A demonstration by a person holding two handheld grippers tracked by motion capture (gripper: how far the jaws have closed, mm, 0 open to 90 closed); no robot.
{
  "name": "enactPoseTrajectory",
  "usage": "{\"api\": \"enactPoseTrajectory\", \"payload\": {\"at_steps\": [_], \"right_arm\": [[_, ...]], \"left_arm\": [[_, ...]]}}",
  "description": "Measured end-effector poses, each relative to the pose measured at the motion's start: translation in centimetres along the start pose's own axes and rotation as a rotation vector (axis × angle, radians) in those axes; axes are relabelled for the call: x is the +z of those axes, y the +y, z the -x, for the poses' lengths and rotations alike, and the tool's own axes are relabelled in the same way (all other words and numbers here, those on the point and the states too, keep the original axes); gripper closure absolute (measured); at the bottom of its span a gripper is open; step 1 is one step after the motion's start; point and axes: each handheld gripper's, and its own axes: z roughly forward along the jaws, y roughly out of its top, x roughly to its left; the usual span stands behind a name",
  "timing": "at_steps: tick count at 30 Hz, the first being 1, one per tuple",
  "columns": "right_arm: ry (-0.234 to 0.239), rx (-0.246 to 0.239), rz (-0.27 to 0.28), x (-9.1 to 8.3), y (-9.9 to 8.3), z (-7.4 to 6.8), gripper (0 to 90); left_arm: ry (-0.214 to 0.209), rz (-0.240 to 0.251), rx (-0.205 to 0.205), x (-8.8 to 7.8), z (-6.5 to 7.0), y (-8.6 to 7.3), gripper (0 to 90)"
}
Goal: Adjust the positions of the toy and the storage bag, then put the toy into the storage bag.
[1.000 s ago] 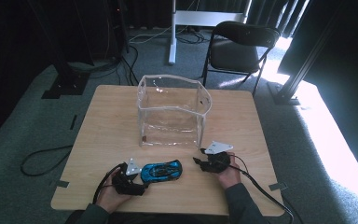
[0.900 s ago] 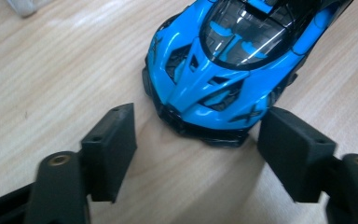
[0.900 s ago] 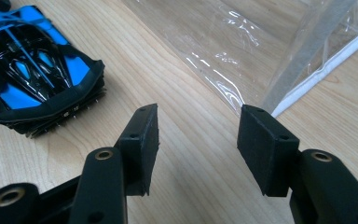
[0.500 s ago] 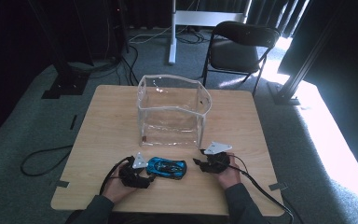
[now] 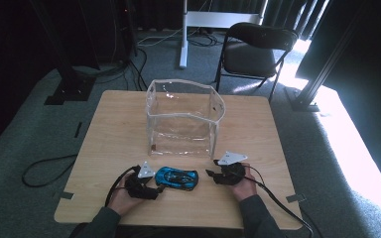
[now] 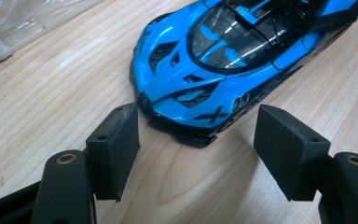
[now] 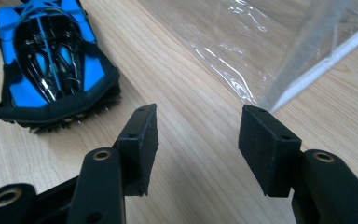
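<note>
A blue and black toy car lies on the wooden table near its front edge. My left gripper is at the car's left end and open. In the left gripper view the car's nose sits just between the tips of the pads, which do not press on it. My right gripper rests to the right of the car, open, with bare table between its jaws. The right gripper view has the car's rear at upper left.
A clear plastic bag with white edging stands open-topped behind the car at mid-table; its lower edge is close in front of the right gripper. A folding chair stands beyond the table. Cables trail off the front edge.
My left gripper has edged to the right up to the car's nose, and the car has shifted and turned slightly. The right gripper has stayed where it was.
</note>
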Motion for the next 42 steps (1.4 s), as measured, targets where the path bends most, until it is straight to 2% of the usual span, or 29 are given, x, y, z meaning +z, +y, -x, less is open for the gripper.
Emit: {"api": "enactPoseTrajectory", "payload": {"at_steps": [5,7,10,11,14,19,25,27,29,30,34,37,42], "right_arm": [[-0.005,0.018,0.014,-0.4,-0.2,0.4,46.5],[-0.005,0.029,0.029,-0.6,-0.2,0.3,42.7],[0.002,0.020,0.033,-0.7,-0.1,0.1,41.5],[0.009,0.011,0.037,-0.7,0.1,-0.4,41.2],[0.017,0.009,0.026,-0.7,0.2,-0.6,44.1],[0.044,0.020,0.013,-0.6,0.3,-0.7,44.0],[0.057,0.009,0.005,-0.4,0.3,-0.9,40.5],[0.078,0.009,0.010,-0.5,0.4,-1.0,38.5],[0.089,-0.001,0.017,-0.5,0.6,-1.2,32.3],[0.120,-0.004,0.020,-0.5,0.7,-1.3,28.0],[0.169,-0.058,0.014,-0.3,1.2,-2.3,18.6],[0.186,-0.097,0.012,0.1,1.5,-3.0,14.0],[0.201,-0.141,0.004,0.7,1.9,-3.6,12.4]], "left_arm": [[-0.013,0.015,-0.012,-0.1,-0.4,-0.2,31.7],[-0.014,0.016,-0.011,0.0,-0.5,-0.2,31.7],[-0.016,0.018,-0.011,0.0,-0.5,-0.1,31.7],[-0.017,0.021,-0.009,0.0,-0.6,-0.1,31.5],[-0.017,0.021,-0.005,0.1,-0.6,-0.1,31.4],[-0.015,0.023,-0.002,0.1,-0.5,-0.1,31.2],[-0.007,0.023,0.004,0.2,-0.4,-0.1,30.5],[-0.008,0.025,0.003,0.2,-0.4,-0.1,30.5],[-0.009,0.026,0.003,0.2,-0.4,-0.1,30.5],[-0.009,0.026,0.004,0.2,-0.4,-0.1,30.5],[-0.007,0.026,0.005,0.2,-0.4,-0.1,30.5],[-0.006,0.026,0.004,0.2,-0.4,-0.1,30.5],[-0.004,0.028,0.004,0.2,-0.3,-0.1,30.4]]}}
